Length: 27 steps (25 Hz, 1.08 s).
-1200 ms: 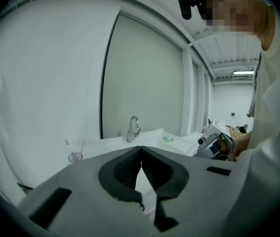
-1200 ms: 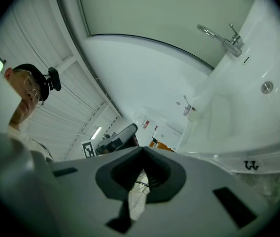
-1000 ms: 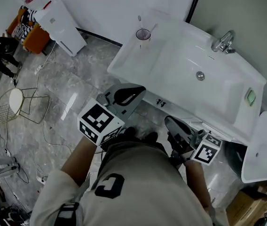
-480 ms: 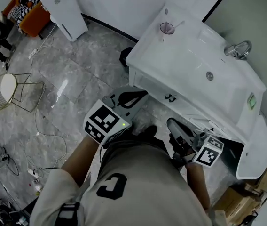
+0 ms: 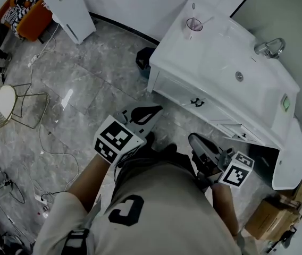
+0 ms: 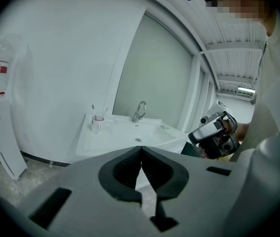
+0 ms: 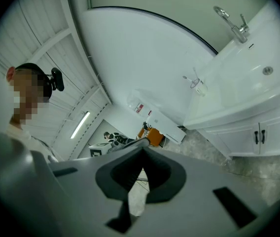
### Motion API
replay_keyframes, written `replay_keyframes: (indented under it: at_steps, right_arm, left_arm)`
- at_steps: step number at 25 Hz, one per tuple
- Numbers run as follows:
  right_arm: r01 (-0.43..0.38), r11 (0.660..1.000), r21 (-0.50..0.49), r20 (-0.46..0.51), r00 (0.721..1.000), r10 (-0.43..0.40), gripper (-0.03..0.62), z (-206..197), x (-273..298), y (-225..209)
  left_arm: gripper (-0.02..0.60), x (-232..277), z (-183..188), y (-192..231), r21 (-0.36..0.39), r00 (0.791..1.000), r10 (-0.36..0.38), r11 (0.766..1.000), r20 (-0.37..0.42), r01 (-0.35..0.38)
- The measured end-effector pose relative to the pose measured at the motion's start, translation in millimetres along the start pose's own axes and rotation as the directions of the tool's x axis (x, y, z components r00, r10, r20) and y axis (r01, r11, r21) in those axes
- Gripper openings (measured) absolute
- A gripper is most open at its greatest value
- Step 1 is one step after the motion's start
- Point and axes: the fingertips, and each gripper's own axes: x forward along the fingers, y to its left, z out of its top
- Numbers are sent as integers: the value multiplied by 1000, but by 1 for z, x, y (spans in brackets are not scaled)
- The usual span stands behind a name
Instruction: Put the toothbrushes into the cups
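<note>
Closest in, both grippers hang at waist height in front of the person's shirt. My left gripper (image 5: 151, 111) has its jaws pressed together with nothing between them. My right gripper (image 5: 196, 142) is likewise closed and empty (each gripper view shows the dark tips meeting). Past them lies the grey marble floor (image 5: 98, 73), then the white vanity (image 5: 215, 49) with its cabinet doors facing me. The cup (image 5: 194, 24) stands on the far left corner of the countertop, well apart from either gripper. The toothbrushes (image 6: 93, 109) already lean inside it. The faucet (image 5: 269, 47) sits behind the basin to the cup's right. Off left are a wire chair (image 5: 13, 108) and a white water dispenser (image 5: 66, 7) by the wall.
</note>
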Motion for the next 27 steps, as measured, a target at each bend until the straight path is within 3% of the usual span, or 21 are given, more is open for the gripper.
replay_keyframes:
  at_steps: [8,13,19,27]
  right_arm:
    - [-17,998,-63,31,999,19,9,-15,-33,10]
    - [-25,999,-44,88,996,29,9,-27,-86,8]
    - [-52,999,17,129,990,49,9,-44,-145,1]
    - [-117,992,47,88,990,112,9,-56,-156,2]
  left_arm:
    - [20,3,-12,-56,29,999,-33,999,-15,33]
    - [20,16,-15,-112,18,999,-50,999,-17,50]
    - [20,37,-27,-175,54,997,-44,997,-67,48]
    - [20,36,-37,-197,71,993,5,997,-116,3]
